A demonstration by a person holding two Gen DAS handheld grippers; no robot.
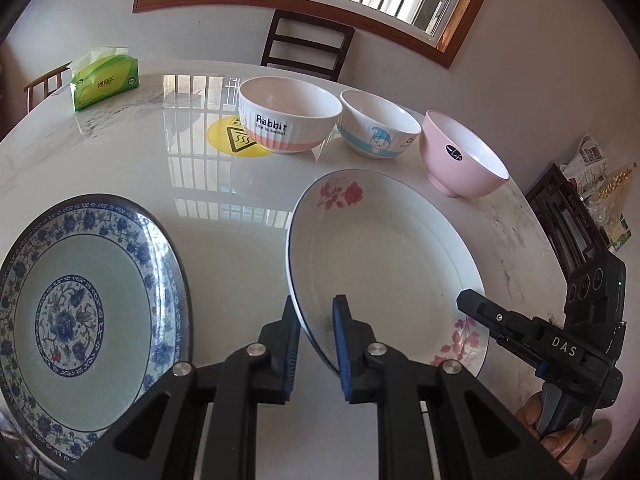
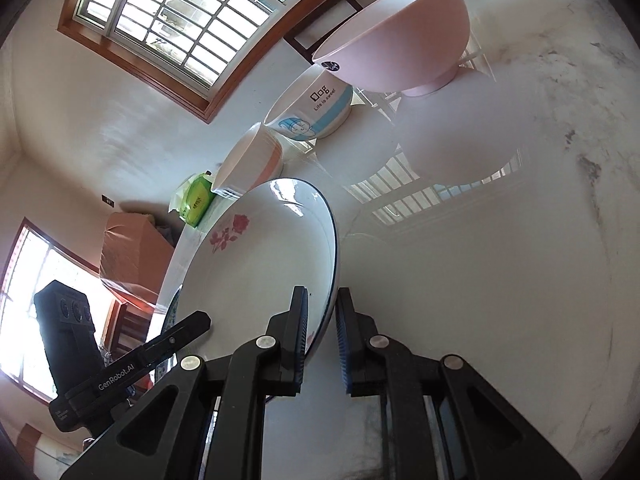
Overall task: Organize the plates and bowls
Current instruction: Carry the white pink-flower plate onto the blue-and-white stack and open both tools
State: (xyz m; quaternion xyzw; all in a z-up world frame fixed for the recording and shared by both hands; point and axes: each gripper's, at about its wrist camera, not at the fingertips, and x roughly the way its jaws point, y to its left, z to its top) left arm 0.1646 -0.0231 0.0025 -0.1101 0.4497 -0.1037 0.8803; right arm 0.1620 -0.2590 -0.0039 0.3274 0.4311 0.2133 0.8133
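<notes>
A white plate with red flowers (image 1: 384, 256) lies on the table, its near left rim between the fingers of my left gripper (image 1: 316, 344), which is closed around it. My right gripper (image 2: 322, 336) straddles the same plate's (image 2: 256, 272) opposite rim, also closed around it; it shows in the left wrist view (image 1: 520, 328) at the plate's right edge. A blue-and-white patterned plate (image 1: 88, 312) lies to the left. Behind stand three bowls: the Rabbit bowl (image 1: 288, 120), a blue cartoon bowl (image 1: 378, 124) and a pink bowl (image 1: 460, 156).
A green tissue pack (image 1: 106, 80) sits at the far left of the round marble table (image 1: 200, 168). A yellow warning sticker (image 1: 236, 140) lies under the Rabbit bowl. A dark chair (image 1: 308, 44) stands behind the table, a dark cabinet (image 1: 568, 216) to the right.
</notes>
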